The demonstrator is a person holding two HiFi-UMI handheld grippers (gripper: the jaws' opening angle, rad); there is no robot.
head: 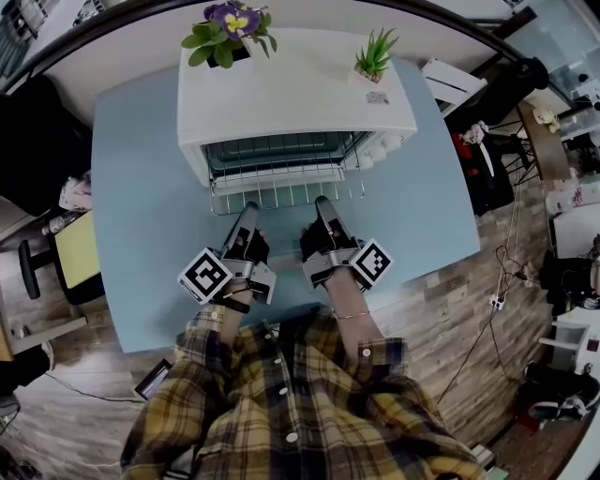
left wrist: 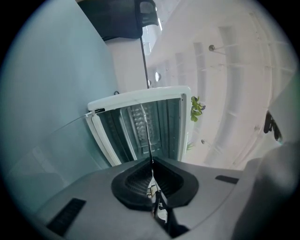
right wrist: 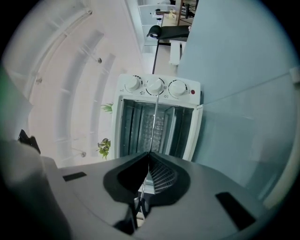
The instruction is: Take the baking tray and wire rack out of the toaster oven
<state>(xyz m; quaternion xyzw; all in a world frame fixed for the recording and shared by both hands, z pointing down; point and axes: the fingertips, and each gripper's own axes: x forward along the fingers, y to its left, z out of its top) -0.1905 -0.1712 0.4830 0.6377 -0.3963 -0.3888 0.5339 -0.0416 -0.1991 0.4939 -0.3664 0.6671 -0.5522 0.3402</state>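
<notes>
A white toaster oven [head: 281, 94] stands at the back of the blue table [head: 141, 234] with its glass door [right wrist: 234, 136] folded down. The wire rack [head: 286, 192] sticks partway out of the oven mouth, over the door. My left gripper [head: 248, 208] is shut on the rack's front bar at its left. My right gripper [head: 323, 202] is shut on the same bar at its right. In both gripper views the rack [left wrist: 149, 136] [right wrist: 153, 126] appears edge-on as a thin line running from the closed jaws [left wrist: 152, 161] [right wrist: 149, 154] into the oven. I cannot make out a baking tray.
A purple flower pot [head: 230, 23] and a small green plant [head: 375, 52] stand on the oven top. Three knobs [right wrist: 154, 86] sit on the oven's right side. The table's near edge is just in front of the person's plaid shirt [head: 300, 394]. A chair [head: 56, 253] stands at the left.
</notes>
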